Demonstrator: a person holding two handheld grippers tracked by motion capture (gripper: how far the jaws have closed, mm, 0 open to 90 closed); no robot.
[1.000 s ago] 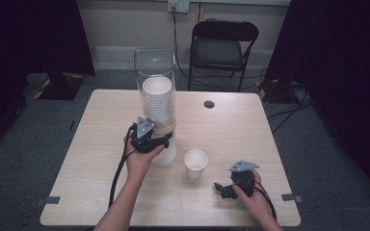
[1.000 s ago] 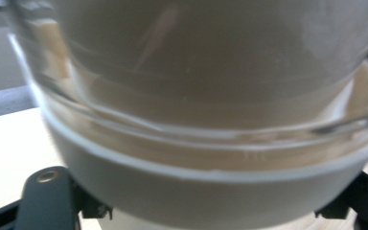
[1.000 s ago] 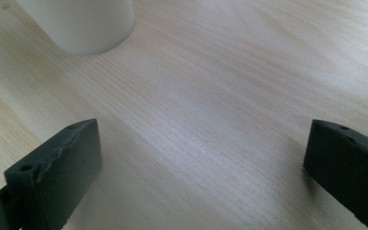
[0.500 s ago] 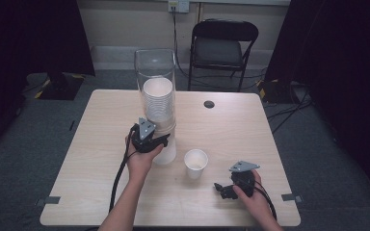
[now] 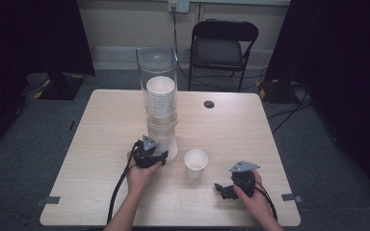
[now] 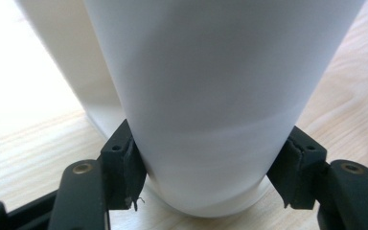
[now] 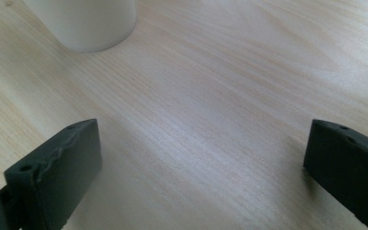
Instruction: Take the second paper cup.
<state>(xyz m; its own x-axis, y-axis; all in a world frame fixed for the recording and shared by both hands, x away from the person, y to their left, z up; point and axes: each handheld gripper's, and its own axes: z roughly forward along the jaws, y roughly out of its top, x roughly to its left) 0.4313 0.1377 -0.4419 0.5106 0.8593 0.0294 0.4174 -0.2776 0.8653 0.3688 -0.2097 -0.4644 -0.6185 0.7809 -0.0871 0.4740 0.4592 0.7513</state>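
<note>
A tall clear dispenser tube [image 5: 157,62] stands on the wooden table [image 5: 101,120] with a stack of white paper cups [image 5: 160,96] inside. My left gripper [image 5: 164,155] is at its foot, low on the table. Its jaws have just been closing, and the pads now press both sides of the lowest white cup [image 6: 211,96], whose base is at the tabletop. A separate white cup [image 5: 195,162] stands upright to the right. My right gripper [image 5: 221,190] rests near the front right, open with nothing between its jaws [image 7: 201,158]; that cup's base [image 7: 86,24] shows beyond them.
A small black round disc [image 5: 209,104] lies on the far part of the table. A black folding chair [image 5: 224,48] stands behind the table. Cables trail from both grippers toward the front edge.
My left gripper has sunk toward the tabletop at the dispenser's foot, bringing the lowest cup down. The right hand and the loose cup have not moved.
</note>
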